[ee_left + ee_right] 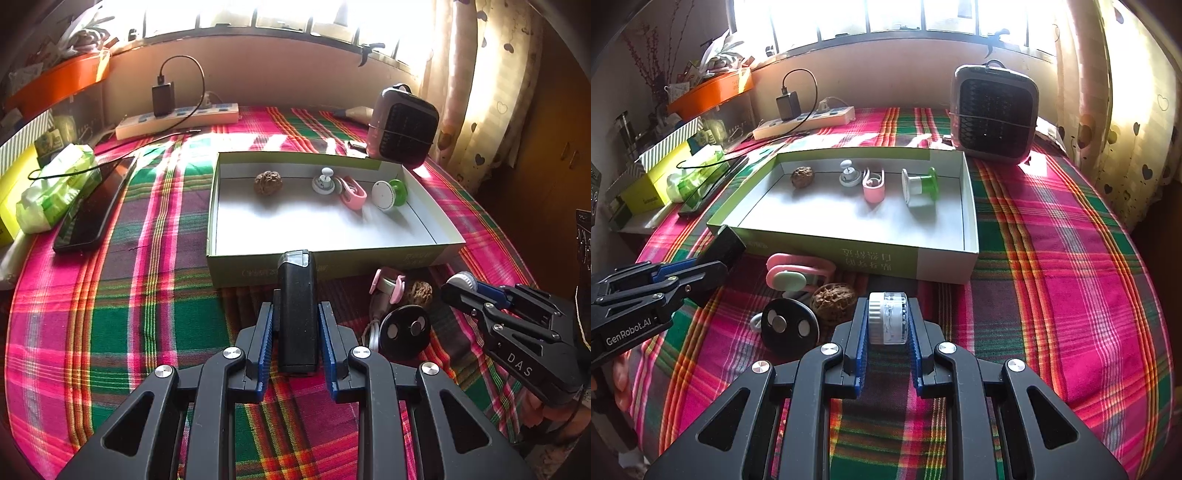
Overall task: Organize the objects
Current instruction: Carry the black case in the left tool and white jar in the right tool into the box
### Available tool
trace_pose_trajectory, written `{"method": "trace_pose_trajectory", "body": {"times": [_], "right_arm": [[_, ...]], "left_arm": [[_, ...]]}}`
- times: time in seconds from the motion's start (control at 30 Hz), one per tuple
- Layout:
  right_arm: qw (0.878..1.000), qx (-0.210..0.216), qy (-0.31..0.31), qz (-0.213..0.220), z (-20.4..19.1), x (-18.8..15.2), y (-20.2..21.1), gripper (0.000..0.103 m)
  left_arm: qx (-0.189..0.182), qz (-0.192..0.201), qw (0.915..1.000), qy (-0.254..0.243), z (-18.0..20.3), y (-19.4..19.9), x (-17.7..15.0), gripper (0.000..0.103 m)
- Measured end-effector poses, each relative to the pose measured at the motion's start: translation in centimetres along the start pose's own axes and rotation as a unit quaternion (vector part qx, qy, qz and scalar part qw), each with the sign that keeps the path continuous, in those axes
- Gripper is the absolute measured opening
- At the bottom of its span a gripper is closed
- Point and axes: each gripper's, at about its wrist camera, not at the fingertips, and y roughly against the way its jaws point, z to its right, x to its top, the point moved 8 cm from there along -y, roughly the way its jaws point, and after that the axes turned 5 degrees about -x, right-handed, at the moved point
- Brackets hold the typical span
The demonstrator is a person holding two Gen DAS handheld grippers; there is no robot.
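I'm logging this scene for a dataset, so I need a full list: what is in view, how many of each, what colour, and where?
box: 1, green and white, middle of table.
walnuts: 2, brown, one in box, one in front of it.
white knob piece: 1, in box.
pink clips: 2, one in box, one in front.
green-white spool: 1, in box.
black disc: 1, in front of box.
heater: 1, grey, behind box.
power strip: 1, white, far edge.
phone: 1, black, left of box.
tissue pack: 1, green, far left.
left hand-held gripper: holds black block.
right hand-held gripper: holds clear roll.
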Motion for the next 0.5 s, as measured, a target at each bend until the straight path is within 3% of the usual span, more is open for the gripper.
{"method": "trace_pose_trajectory", "body": {"times": [0.5], "right_arm": [[0.999, 0.026, 0.013, 0.021, -1.3, 3.4, 0.5, 0.02]], "left_arm": [[-0.003, 0.021, 0.9998, 0.001, -0.1, 0.9, 2.9, 0.021]]}}
